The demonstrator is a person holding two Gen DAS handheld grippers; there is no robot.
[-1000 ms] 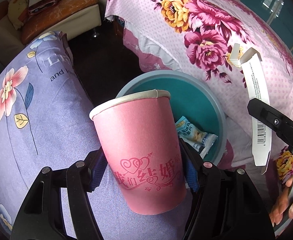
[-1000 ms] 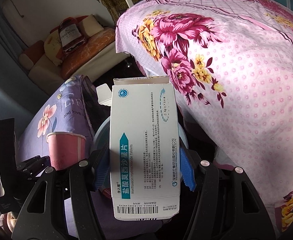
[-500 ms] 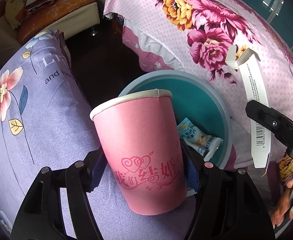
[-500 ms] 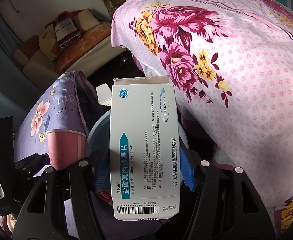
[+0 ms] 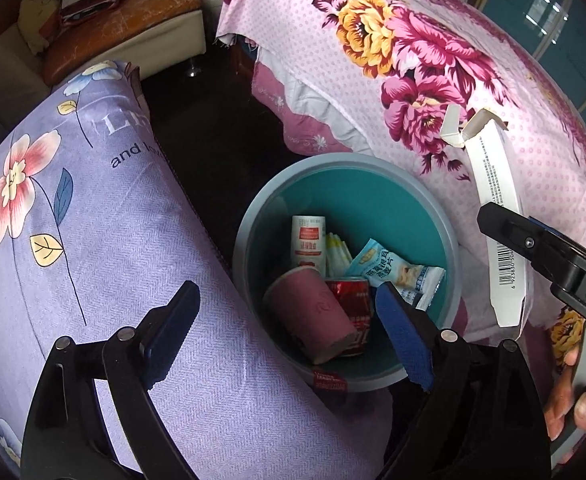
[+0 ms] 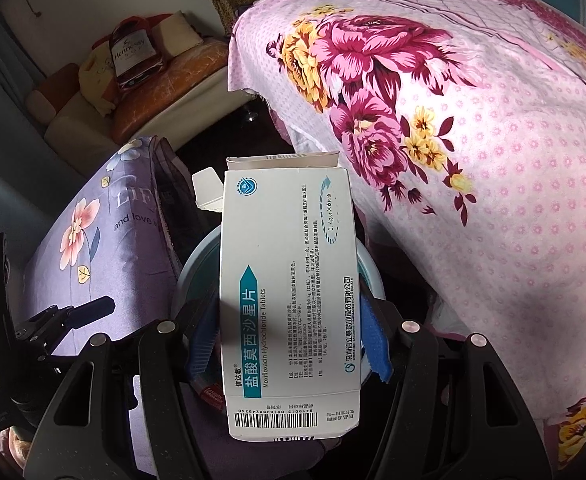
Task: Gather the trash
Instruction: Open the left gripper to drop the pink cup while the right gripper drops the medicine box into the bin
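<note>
My left gripper [image 5: 289, 330] hangs over the grey-rimmed teal bin [image 5: 253, 216], its jaws opening with nothing between them. The pink paper cup [image 5: 313, 316] lies on its side inside the bin, on a red can [image 5: 351, 304], beside a small white bottle [image 5: 308, 242] and a blue snack wrapper [image 5: 393, 270]. My right gripper [image 6: 289, 336] is shut on a white medicine box [image 6: 289, 300], held upright above the bin [image 6: 189, 276]; that box [image 5: 497, 224] also shows at the right of the left wrist view.
A purple flowered pillow [image 5: 93, 248] lies left of the bin. A pink flowered quilt [image 5: 393, 60] covers the bed on the right. A sofa [image 5: 105, 32] with a bottle-print cushion stands at the far left. Dark floor lies between. A hand [image 5: 573, 404] shows at the lower right.
The left gripper's jaws have spread and let go of the pink cup, which dropped into the bin and lies on its side. The right gripper still holds the box, unmoved.
</note>
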